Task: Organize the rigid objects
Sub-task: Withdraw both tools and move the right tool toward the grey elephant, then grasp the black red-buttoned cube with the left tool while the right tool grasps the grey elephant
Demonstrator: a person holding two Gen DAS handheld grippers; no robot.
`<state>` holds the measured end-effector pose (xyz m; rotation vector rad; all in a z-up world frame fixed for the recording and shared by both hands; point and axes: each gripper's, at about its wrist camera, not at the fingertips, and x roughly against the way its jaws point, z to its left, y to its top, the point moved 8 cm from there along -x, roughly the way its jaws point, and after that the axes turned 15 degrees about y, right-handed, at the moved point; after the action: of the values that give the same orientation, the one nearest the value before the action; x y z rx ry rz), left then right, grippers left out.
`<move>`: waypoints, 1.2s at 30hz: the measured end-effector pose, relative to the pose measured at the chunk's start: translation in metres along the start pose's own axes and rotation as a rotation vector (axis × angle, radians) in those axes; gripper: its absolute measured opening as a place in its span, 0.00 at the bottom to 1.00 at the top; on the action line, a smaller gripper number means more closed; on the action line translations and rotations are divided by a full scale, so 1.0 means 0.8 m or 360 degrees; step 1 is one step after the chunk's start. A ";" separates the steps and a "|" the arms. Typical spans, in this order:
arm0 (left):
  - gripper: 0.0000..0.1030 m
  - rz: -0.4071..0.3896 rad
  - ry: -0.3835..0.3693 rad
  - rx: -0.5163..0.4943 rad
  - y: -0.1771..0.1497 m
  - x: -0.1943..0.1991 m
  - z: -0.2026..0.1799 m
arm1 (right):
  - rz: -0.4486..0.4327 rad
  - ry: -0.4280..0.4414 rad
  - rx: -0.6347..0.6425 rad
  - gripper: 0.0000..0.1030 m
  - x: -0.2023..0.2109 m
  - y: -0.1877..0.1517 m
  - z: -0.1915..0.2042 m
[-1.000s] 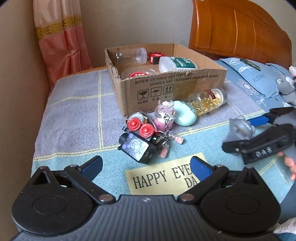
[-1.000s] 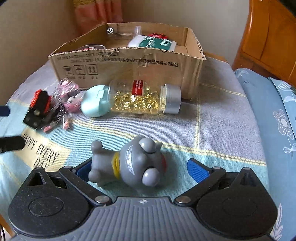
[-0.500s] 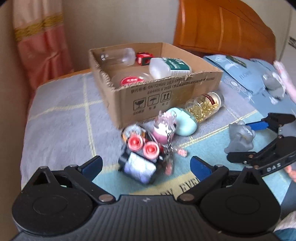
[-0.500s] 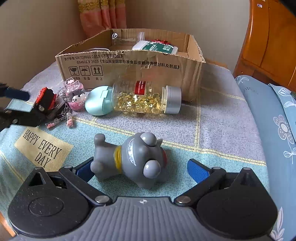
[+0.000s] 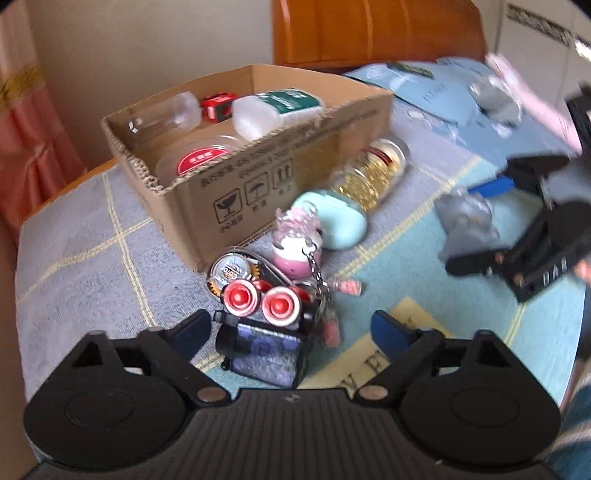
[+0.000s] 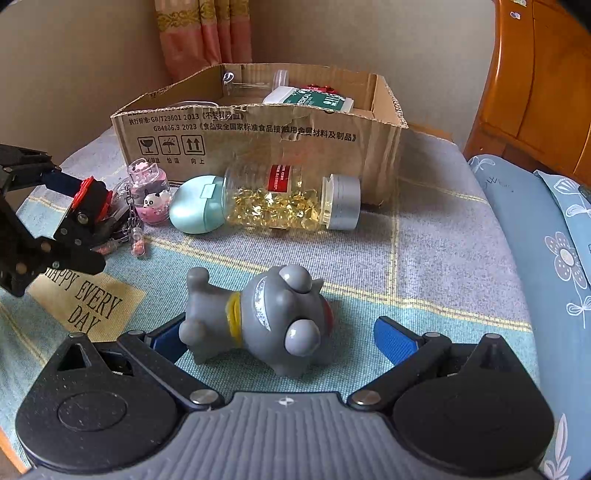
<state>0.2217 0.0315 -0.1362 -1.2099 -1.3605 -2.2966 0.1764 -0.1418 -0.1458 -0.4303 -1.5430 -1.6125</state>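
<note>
My left gripper (image 5: 291, 330) is open around a black toy with two red caps (image 5: 264, 325), which lies on the cloth between the fingers. My right gripper (image 6: 284, 341) is open around a grey rubber figure (image 6: 258, 317) lying on its side; it also shows in the left wrist view (image 5: 467, 225). A cardboard box (image 6: 258, 136) behind holds a clear bottle, a white-green bottle (image 5: 277, 109) and a red-lidded tub. In front of it lie a jar of yellow capsules (image 6: 288, 203), a mint egg-shaped case (image 6: 197, 210) and a pink keychain bottle (image 6: 149, 192).
A wooden headboard (image 6: 535, 74) and blue pillows (image 6: 546, 229) stand at the right. A pink curtain (image 6: 203, 33) hangs behind the box. The cloth bears a "HAPPY EVERY DAY" patch (image 6: 88, 299). The left gripper (image 6: 74, 221) appears in the right wrist view.
My left gripper has moved forward until the black toy sits between its fingers. My right gripper has stayed open around the grey figure, moving slightly closer.
</note>
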 end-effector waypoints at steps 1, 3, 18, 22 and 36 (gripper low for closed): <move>0.83 0.0002 0.0001 -0.0027 -0.001 0.001 -0.001 | -0.0001 0.0000 0.0001 1.00 0.000 0.000 0.000; 0.80 -0.0002 0.0003 -0.0053 -0.004 0.003 0.000 | -0.0003 0.0001 0.0002 1.00 0.000 0.001 0.000; 0.50 0.0055 -0.0006 0.0031 -0.022 0.034 0.004 | -0.0010 -0.0006 -0.0003 1.00 -0.001 0.001 0.000; 0.50 0.0101 -0.0053 0.0056 -0.037 0.052 -0.007 | -0.0025 -0.0015 -0.0005 1.00 0.000 -0.001 0.001; 0.66 0.0115 -0.0116 0.0172 -0.054 0.053 -0.021 | -0.0006 0.0101 0.0126 1.00 -0.003 -0.003 0.019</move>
<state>0.1618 0.0507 -0.1359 -1.2979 -1.4212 -2.1212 0.1713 -0.1274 -0.1463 -0.3303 -1.5548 -1.5476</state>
